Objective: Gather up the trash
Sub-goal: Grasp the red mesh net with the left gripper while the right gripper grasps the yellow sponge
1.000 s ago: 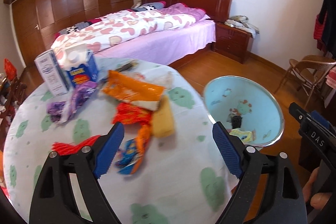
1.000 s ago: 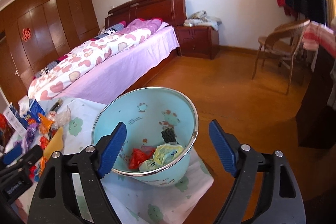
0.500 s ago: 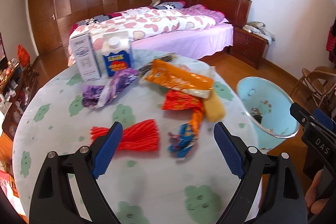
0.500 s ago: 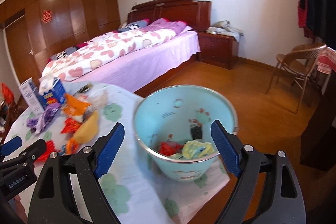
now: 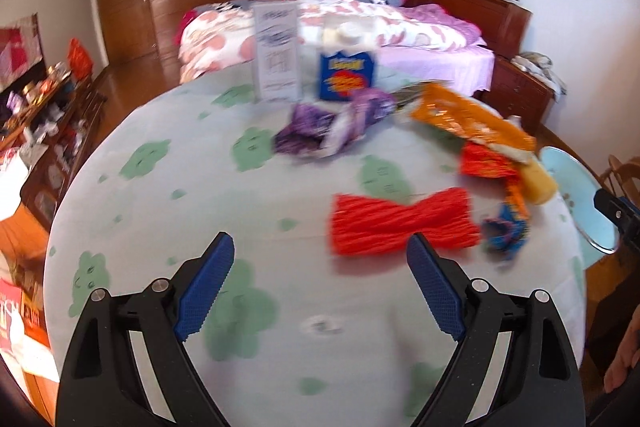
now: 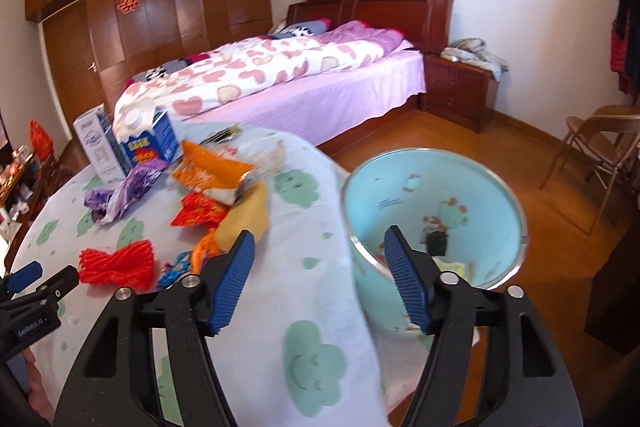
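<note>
Wrappers lie on the round table (image 5: 168, 227): a red one (image 5: 396, 223) (image 6: 118, 261), a purple one (image 5: 332, 125) (image 6: 124, 193), an orange bag (image 5: 468, 121) (image 6: 208, 171), a yellow packet (image 6: 246, 217), a small blue one (image 5: 506, 229). A light blue bin (image 6: 476, 195) (image 5: 576, 195) stands past the table's right edge with trash inside. My left gripper (image 5: 320, 259) is open above bare cloth, left of the red wrapper. My right gripper (image 6: 320, 259) hangs over the table edge by the bin's rim, its jaws closing with nothing between them.
Two cartons, a white one (image 5: 276, 51) and a blue one (image 5: 346, 75), stand at the table's far side. A bed (image 6: 304, 79) and nightstand (image 6: 460, 95) lie beyond. A folding chair (image 6: 600, 143) is at right, a cluttered shelf (image 5: 44, 123) at left.
Both views have swung left: the wrappers now sit further right in the left view, and the bin has slid right in the right view. The right jaws have narrowed.
</note>
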